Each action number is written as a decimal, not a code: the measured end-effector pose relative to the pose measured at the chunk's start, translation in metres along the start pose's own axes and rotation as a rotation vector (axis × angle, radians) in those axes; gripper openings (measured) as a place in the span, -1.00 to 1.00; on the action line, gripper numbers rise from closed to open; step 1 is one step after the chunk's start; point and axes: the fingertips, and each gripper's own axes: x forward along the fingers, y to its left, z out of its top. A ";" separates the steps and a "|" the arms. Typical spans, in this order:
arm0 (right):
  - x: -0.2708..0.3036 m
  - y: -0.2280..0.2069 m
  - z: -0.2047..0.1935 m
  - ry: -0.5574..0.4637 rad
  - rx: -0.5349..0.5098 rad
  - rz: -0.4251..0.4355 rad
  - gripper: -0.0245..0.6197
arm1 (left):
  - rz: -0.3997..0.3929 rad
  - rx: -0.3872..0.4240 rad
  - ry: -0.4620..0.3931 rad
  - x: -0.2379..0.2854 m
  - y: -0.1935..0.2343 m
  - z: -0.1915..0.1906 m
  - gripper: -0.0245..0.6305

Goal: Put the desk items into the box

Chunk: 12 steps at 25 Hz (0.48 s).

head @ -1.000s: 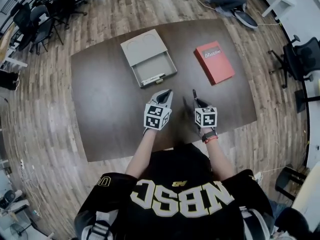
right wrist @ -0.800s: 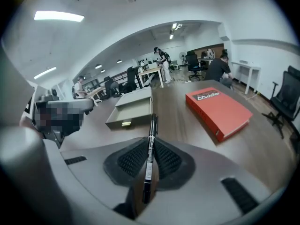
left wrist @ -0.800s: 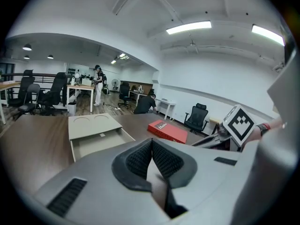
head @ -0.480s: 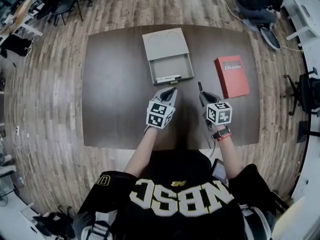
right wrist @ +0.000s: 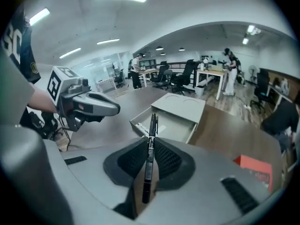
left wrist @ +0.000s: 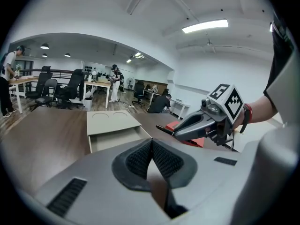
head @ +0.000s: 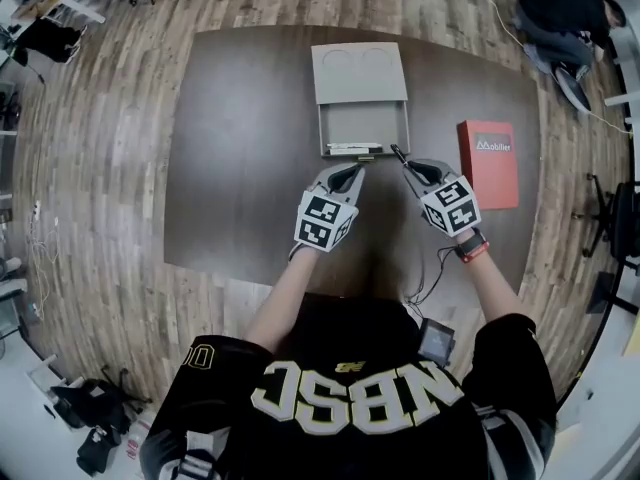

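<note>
Lengthwise, the pen point(right wrist: 148, 158) points toward the box point(right wrist: 182, 105).

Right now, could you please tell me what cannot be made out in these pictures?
- The slim white items in the box drawer: too small in the head view; the drawer's front wall hides them in the left gripper view.
- The red book: cover print too small in the head view; right tool covers part of it in the left gripper view.
- The pen label: blurred in the right gripper view.

Right tongs point(head: 408, 164) with pen point(head: 396, 153) moved up to box point(head: 358, 78) front, left tongs point(head: 352, 173) nearer too
</note>
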 end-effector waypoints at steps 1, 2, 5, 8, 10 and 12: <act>0.005 -0.002 0.006 0.008 -0.053 0.011 -0.77 | 0.007 -0.004 -0.001 0.001 0.002 0.001 -0.87; 0.010 -0.004 0.012 0.015 -0.102 0.022 -0.77 | 0.014 -0.006 -0.003 0.002 0.004 0.002 -0.87; 0.028 -0.007 0.028 0.033 -0.211 0.069 -0.77 | 0.038 -0.013 -0.009 0.003 0.010 0.005 -0.87; 0.045 -0.007 0.041 0.052 -0.275 0.118 -0.77 | 0.065 -0.034 -0.017 0.001 0.017 0.009 -0.87; 0.059 -0.004 0.049 0.062 -0.340 0.141 -0.77 | 0.088 -0.053 -0.022 -0.002 0.025 0.010 -0.87; 0.075 -0.001 0.057 0.063 -0.434 0.157 -0.77 | 0.111 -0.070 -0.024 -0.003 0.035 0.009 -0.88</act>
